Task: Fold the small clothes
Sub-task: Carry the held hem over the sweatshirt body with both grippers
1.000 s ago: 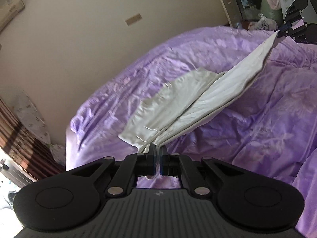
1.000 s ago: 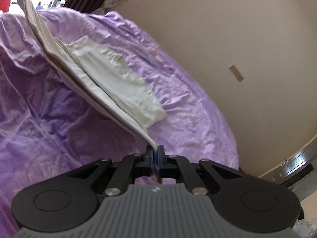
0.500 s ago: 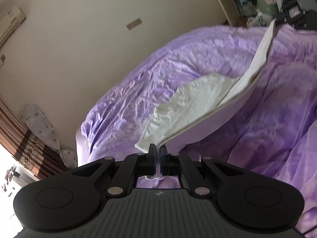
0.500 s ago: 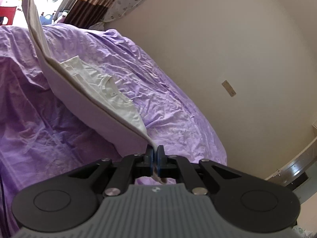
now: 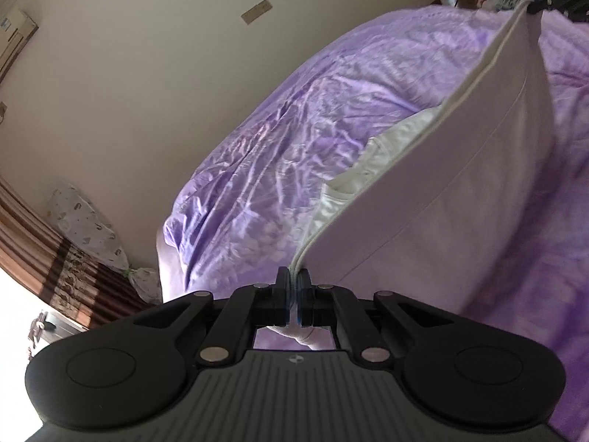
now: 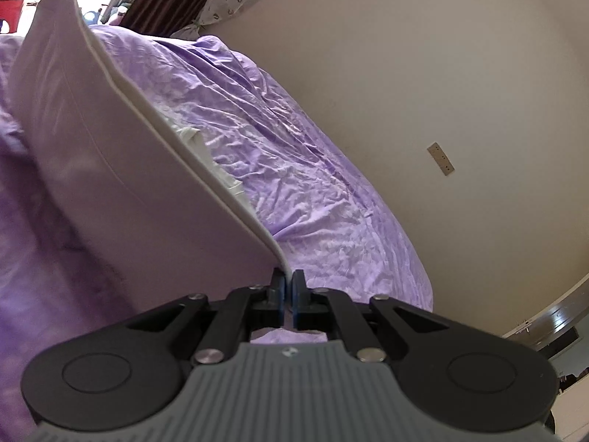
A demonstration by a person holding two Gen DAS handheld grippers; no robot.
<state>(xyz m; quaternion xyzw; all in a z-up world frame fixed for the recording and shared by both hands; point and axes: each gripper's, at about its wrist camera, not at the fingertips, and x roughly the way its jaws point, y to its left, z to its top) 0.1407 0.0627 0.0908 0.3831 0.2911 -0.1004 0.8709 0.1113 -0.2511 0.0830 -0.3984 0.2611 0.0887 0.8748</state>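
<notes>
Bedspread [image 5: 294, 140] purple, crumpled | wall [image 5: 129, 73] cream | both fingers pinching white garment [image 5: 441, 191]

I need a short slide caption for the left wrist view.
Left hand-held gripper shut on a white garment stretched taut above a purple bedspread.

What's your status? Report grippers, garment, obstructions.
Left gripper and right gripper both shut on white garment. Held edge raised taut, rest lying on purple bedspread. Nothing in the way.
</notes>
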